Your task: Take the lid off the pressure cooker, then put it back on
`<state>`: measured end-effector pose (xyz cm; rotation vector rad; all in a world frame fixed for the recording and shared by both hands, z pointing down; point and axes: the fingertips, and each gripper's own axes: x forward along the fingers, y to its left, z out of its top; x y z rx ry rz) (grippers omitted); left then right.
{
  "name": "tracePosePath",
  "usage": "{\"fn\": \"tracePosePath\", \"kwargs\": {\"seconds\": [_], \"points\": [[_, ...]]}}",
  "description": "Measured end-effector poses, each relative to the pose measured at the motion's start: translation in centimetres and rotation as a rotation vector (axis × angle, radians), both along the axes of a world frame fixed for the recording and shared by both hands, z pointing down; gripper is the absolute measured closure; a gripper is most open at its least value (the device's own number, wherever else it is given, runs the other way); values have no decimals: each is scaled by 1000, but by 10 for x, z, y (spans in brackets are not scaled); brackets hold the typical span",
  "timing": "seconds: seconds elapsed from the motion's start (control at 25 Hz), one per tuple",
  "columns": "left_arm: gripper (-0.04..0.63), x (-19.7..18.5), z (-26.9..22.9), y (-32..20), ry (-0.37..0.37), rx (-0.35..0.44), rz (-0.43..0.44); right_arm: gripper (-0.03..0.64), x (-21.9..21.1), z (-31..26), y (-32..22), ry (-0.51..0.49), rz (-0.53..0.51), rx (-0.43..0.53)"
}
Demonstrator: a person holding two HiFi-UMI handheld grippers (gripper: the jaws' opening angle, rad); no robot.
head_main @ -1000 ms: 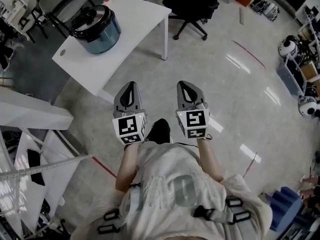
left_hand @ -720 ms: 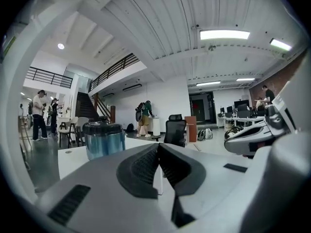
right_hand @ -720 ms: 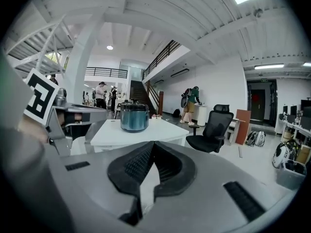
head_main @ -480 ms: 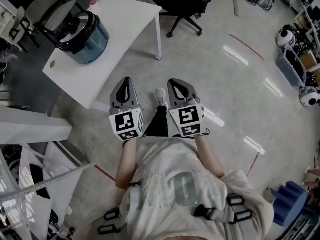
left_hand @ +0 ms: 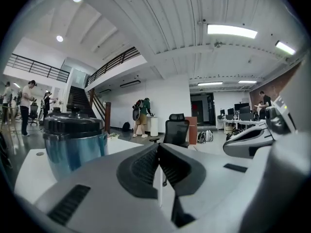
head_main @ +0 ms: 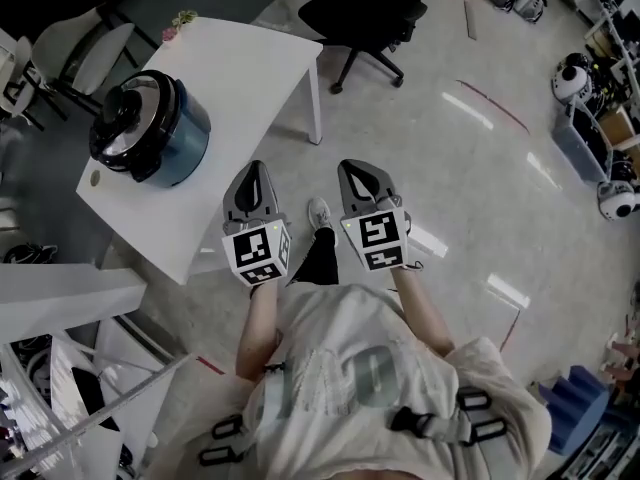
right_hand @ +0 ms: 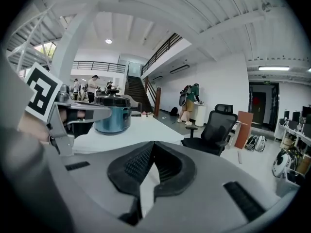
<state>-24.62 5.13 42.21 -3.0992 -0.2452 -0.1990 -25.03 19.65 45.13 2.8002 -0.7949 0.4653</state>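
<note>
The pressure cooker has a blue body and a black lid with a handle, seated on top. It stands near the left corner of a white table. Both grippers hang over the floor in front of the table, short of the cooker. My left gripper is shut and empty, just off the table's near edge. My right gripper is shut and empty too, further right. The left gripper view shows the cooker close at the left, beyond the shut gripper. In the right gripper view it stands farther off.
A black office chair stands beyond the table and a light chair at its left. White frames and shelving fill the lower left. Helmets and bins line the right edge. People stand far back in the hall.
The person has walked toward the table: the cooker and table now lie nearer both grippers and lower in the head view. Both grippers stay shut and side by side.
</note>
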Motion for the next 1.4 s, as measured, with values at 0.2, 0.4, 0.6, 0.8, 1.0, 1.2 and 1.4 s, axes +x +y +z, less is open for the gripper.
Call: {"fn": "tracePosePath", "kwargs": {"seconds": [0.2, 0.4, 0.6, 0.8, 1.0, 1.2, 1.4], "points": [[578, 85, -1, -14, -10, -21, 4, 611, 95, -4, -10, -29, 11, 15], [578, 161, 9, -24, -42, -29, -1, 611, 180, -2, -18, -84, 21, 35], [578, 218, 20, -38, -70, -61, -22, 611, 241, 1, -34, -133, 9, 45], [578, 250, 21, -56, -77, -91, -60, 611, 275, 4, -48, -149, -16, 25], [578, 256, 25, -75, -85, -85, -109, 611, 292, 10, -75, -161, -66, 39], [578, 263, 21, -94, -81, -82, -206, 611, 316, 9, -113, -157, -197, 45], [578, 276, 16, -106, -79, -58, -296, 611, 345, -1, -157, -136, -359, 62]]}}
